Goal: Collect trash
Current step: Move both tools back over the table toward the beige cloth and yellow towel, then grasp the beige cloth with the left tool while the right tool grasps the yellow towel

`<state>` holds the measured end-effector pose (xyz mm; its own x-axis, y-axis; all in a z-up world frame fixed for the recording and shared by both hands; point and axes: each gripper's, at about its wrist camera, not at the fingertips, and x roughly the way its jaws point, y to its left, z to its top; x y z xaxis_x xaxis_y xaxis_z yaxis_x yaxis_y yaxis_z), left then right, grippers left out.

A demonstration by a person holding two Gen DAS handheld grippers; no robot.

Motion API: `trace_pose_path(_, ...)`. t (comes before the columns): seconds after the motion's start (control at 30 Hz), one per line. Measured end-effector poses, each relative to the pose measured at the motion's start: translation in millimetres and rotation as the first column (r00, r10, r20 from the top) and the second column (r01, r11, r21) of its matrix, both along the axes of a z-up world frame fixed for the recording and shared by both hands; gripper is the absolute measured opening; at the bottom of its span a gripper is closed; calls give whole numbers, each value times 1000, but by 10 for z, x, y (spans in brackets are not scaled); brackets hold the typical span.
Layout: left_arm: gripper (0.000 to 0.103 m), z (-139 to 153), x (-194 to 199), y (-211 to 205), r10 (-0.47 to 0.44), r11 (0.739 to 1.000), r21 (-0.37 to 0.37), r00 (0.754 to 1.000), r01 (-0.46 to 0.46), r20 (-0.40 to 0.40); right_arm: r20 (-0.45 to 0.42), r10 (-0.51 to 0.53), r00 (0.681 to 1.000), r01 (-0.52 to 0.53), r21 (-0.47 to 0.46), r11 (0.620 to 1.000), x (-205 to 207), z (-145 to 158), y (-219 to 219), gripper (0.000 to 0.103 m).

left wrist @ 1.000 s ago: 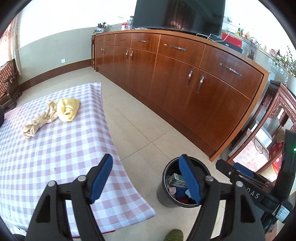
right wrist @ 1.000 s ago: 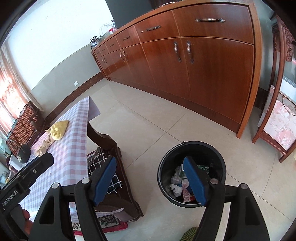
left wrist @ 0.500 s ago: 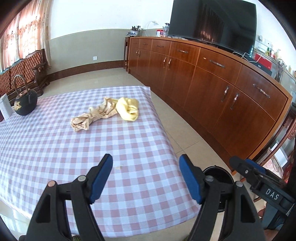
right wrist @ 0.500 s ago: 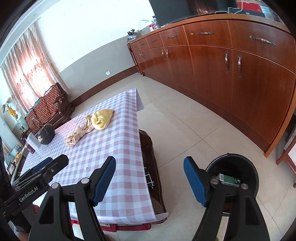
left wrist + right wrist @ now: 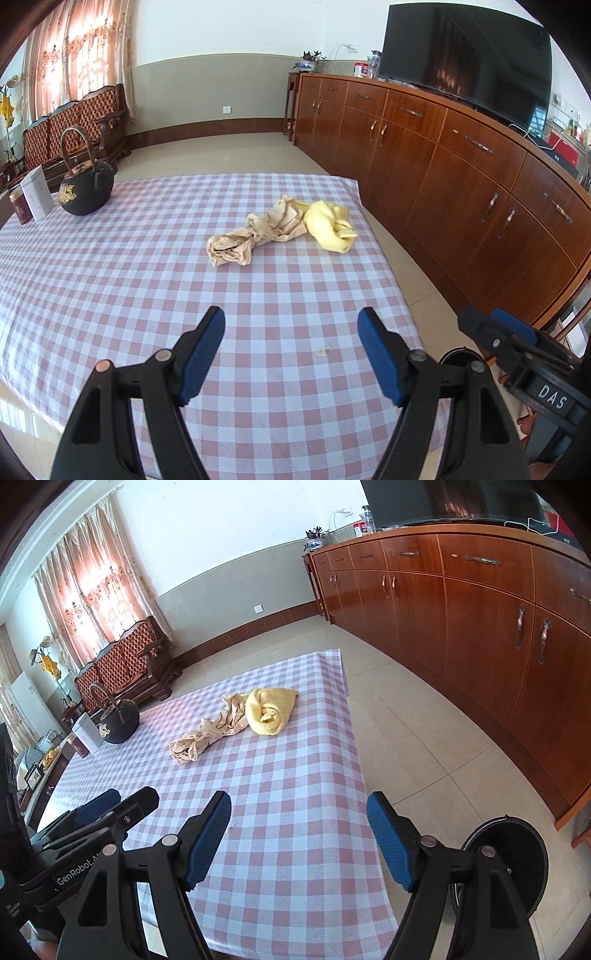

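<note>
Tiled living-room floor, long wooden cabinet (image 5: 461,155) running along the wall with a big dark TV (image 5: 465,55) on top, and in the middle a worktop (image 5: 110,266) covered in a pink-and-white checked cloth. So the trash here is a crumpled beige paper wad (image 5: 255,236) lying toward the far right corner of the worktop, and it's touching a bunched-up yellow cloth (image 5: 330,227) that sits right by the right edge. There's also a tiny pale scrap (image 5: 322,352) on the cloth close to the near right edge, can't really tell what it is. Over at the far left corner you've got a black teapot (image 5: 85,188) with a hoop handle, plus a white box (image 5: 37,194) and a dark red tin (image 5: 20,206) just beside it. The left hand-held gripper (image 5: 291,349) hangs over the near part of the worktop with its blue pads wide apart and nothing between them. The right hand-held gripper (image 5: 299,834) is just beside it over the near right corner, jaws also spread apart with nothing in them. Down on the floor off the near right corner of the worktop sits a black trash bin (image 5: 517,853), partly hidden behind the right one's finger. A wooden sofa (image 5: 129,672) stands by the curtains at the back.
</note>
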<state>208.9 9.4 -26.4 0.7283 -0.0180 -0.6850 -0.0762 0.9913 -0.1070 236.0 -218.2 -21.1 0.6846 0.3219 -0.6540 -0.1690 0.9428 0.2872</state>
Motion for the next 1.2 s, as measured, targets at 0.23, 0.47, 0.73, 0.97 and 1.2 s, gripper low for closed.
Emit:
trace_pose_path(0.23, 75, -61, 195, 178, 20, 1000, 2, 1000, -20, -15, -16, 29, 999, -29, -6, 1000, 259, -74, 222, 78)
trace_pose_path(0.47, 75, -159, 421, 286, 30, 1000, 9, 999, -29, -34, -34, 48, 998, -48, -9, 999, 539, -164, 375, 78)
trace_pose_path(0.73, 75, -277, 754, 427, 30, 999, -13, 997, -31, -64, -43, 70, 997, -71, -17, 997, 954, -249, 590, 78)
trace_pose_path(0.97, 75, -386, 1094, 459, 30, 1000, 7, 996, -29, -80, -51, 82, 995, -83, -20, 996, 1399, -346, 787, 78)
trace_pose_path(1.2, 75, -544, 1323, 438, 30, 999, 36, 993, -26, -113, -83, 91, 992, -94, -32, 995, 1824, -482, 938, 79)
